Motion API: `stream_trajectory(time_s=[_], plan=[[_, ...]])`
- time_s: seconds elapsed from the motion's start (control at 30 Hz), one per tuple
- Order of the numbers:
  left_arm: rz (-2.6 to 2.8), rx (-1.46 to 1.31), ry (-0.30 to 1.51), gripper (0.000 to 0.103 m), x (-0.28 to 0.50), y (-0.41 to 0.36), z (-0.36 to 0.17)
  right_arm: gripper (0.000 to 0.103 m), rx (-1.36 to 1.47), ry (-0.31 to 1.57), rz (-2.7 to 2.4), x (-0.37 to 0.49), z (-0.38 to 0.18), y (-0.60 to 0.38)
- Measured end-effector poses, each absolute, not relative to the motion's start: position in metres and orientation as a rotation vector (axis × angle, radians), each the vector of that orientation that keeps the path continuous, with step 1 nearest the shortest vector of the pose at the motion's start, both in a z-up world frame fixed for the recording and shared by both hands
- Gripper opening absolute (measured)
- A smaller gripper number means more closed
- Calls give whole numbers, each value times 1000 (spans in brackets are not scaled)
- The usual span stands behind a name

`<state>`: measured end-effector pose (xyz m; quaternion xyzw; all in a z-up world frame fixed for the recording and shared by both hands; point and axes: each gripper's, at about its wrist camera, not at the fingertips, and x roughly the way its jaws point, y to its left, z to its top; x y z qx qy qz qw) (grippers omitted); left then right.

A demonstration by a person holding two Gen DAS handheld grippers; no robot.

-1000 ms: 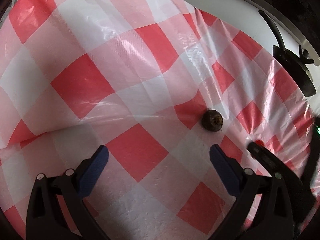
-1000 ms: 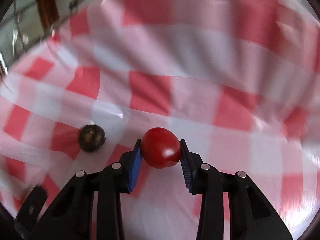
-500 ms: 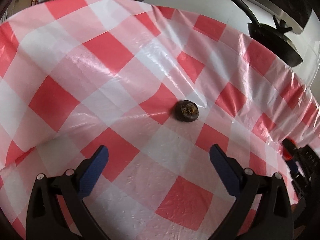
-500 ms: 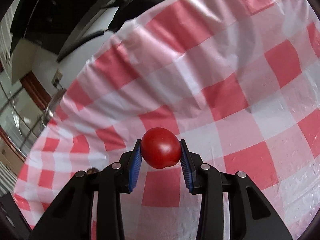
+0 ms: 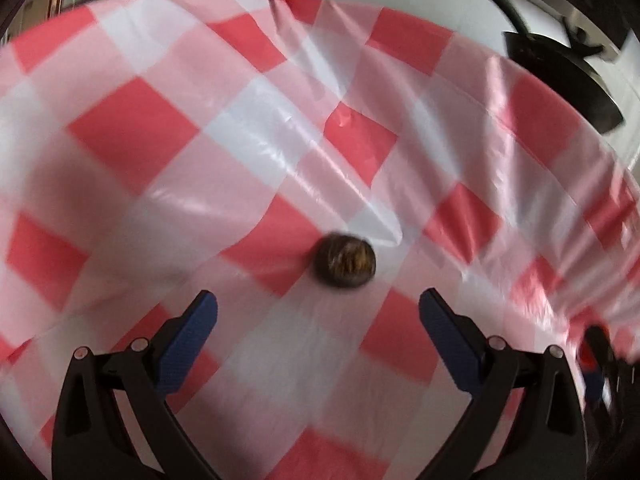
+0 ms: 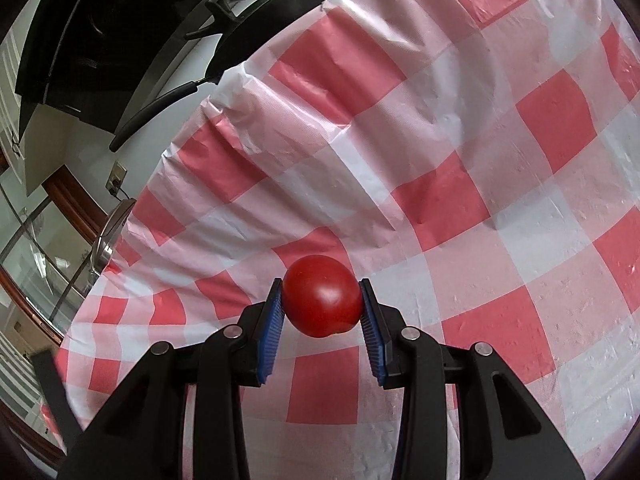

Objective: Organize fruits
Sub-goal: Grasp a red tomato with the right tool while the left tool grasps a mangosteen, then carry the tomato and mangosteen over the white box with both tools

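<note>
1. A red-and-white checked plastic tablecloth (image 6: 500, 184) covers the whole work surface in both wrist views; it is creased and glossy, with ridges running across it, and nothing lies on it between the tongs and the fruit
2. Past the cloth's far edge stands a white wall, and against it a black frying pan (image 6: 276, 12) with a long black handle; the same pan (image 5: 560, 80) shows at the upper right of the left wrist view, well apart from both fruits
3. A door or window frame in reddish wood (image 6: 76, 200) sits at the left edge of the right wrist view, far off the cloth
4. The right gripper (image 6: 322, 300) is clamped on a red tomato (image 6: 322, 296): both blue pads press its sides and the fruit sits at the fingertips, lifted clear of the cloth
5. The left gripper (image 5: 318, 312) stands wide open with nothing between its blue pads (image 5: 188, 340)
6. A small dark brown round fruit (image 5: 344, 260) rests on the cloth just ahead of the left fingertips, slightly right of the midline, not touched by either pad; this view is blurred, so its kind cannot be told
</note>
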<state>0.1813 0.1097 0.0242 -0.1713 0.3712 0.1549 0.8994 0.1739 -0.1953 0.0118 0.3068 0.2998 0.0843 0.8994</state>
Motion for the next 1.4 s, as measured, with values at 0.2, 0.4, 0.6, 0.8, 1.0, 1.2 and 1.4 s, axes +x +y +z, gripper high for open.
stream_trajectory(time_s=[0.2, 0.4, 0.6, 0.8, 1.0, 1.2, 1.4], plan=[[339, -261, 854, 88, 227, 102, 13, 37, 598, 615, 186, 174, 15, -186], [311, -194, 870, 42, 227, 95, 9, 37, 568, 611, 199, 175, 17, -179], [342, -148, 764, 42, 187, 86, 31, 37, 560, 606, 209, 176, 16, -179], [347, -167, 744, 42, 145, 90, 31, 37, 613, 580, 231, 176, 12, -187], [373, -235, 718, 42, 82, 107, 38, 37, 661, 560, 217, 175, 11, -195], [395, -243, 744, 42, -15, 121, 40, 37, 582, 668, 234, 159, 15, -177], [441, -229, 764, 42, -102, 150, 31, 37, 524, 707, 376, 70, 28, -123]])
